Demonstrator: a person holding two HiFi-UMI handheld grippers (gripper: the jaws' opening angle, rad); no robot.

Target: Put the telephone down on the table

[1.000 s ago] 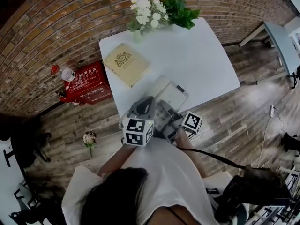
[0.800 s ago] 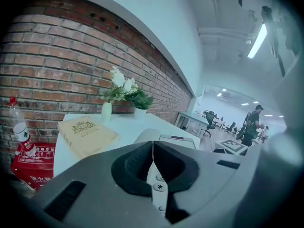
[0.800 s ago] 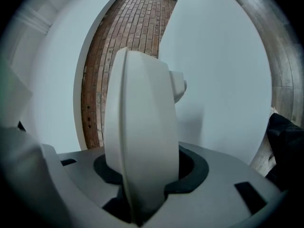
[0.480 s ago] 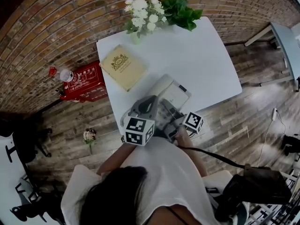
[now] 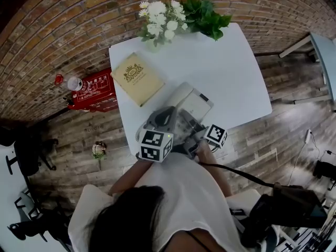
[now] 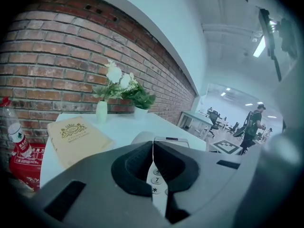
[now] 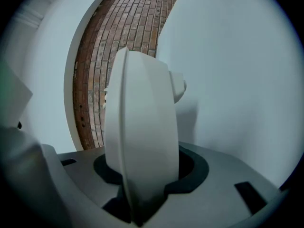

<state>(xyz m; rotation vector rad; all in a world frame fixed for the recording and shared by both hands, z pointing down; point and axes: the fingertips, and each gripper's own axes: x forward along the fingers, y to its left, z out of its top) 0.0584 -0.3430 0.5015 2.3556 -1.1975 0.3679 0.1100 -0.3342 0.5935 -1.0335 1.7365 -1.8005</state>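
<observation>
Right gripper view puts my right gripper (image 7: pixel 147 171) around the telephone (image 7: pixel 142 118). My two fingers there stand fairly wide apart and their dark pads (image 7: pixel 194 169) press on either side of the white casing, which fills the gap and rises edge-on ahead of me. Beyond it are the white table (image 7: pixel 237 80) and a strip of brick wall (image 7: pixel 118 42).

My left gripper (image 6: pixel 153 161) has its fingers brought together, with only a thin slit between them and nothing caught in it. Through the opening below that slit I look down onto the telephone's (image 6: pixel 166 140) keypad, with the 7 and the star key showing.

From the head view, the telephone (image 5: pixel 191 105) sits at the near edge of the table (image 5: pixel 226 67), with both of my grippers on its near side, the left one (image 5: pixel 165 114) over its left part. I cannot tell whether its base is touching the tabletop. A tan book (image 5: pixel 136 77) lies on the table just beyond it to the left. White flowers (image 5: pixel 160 14) and a leafy plant (image 5: pixel 205 12) stand at the far edge, by the wall. A red box (image 5: pixel 94 91) sits on the floor beside the table.
</observation>
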